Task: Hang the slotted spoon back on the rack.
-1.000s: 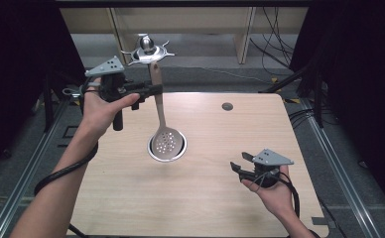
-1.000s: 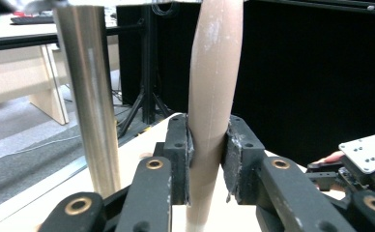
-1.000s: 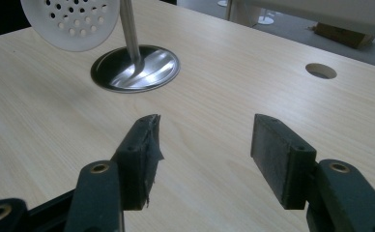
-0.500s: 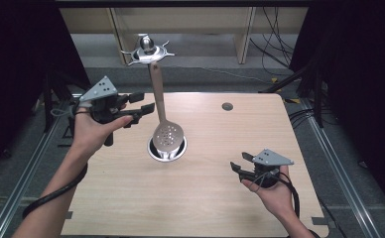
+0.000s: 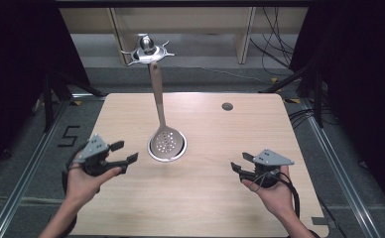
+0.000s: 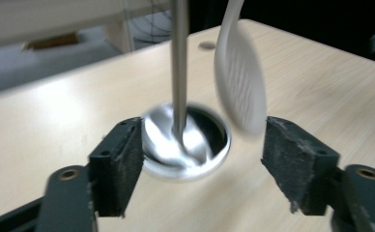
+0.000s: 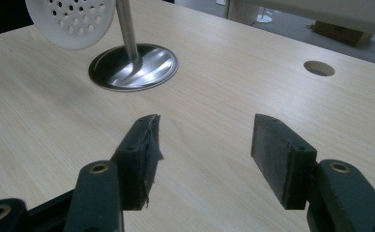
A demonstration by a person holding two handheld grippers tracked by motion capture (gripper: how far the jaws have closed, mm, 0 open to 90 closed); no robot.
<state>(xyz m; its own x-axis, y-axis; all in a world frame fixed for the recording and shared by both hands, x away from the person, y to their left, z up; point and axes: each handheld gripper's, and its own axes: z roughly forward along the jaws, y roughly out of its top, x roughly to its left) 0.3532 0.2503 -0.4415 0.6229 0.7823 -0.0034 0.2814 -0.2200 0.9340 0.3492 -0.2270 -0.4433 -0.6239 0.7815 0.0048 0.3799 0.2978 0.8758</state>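
A perforated skimmer spoon (image 5: 165, 143) hangs by its handle from a metal hook rack (image 5: 148, 49), whose pole (image 6: 179, 67) rises from a round steel base (image 5: 153, 154) set in the table. The spoon's pale bowl (image 6: 241, 82) dangles just above that base (image 6: 185, 145). My left gripper (image 5: 125, 151) is low over the table to the left of the base. Its jaws have just been opening and now stand open with nothing between them (image 6: 202, 159). My right gripper (image 5: 241, 162) rests open and empty at the front right (image 7: 205, 145), with the spoon (image 7: 72, 19) farther off.
The wooden table (image 5: 215, 198) has a small round hole (image 5: 227, 106) at its back right, also visible from the right gripper (image 7: 319, 68). Cables and shelf legs stand on the floor behind the table. Dark curtains flank both sides.
The left gripper let go of the spoon's handle, opened, and dropped to the table's front left. The spoon now hangs free from the rack. The right gripper has not moved.
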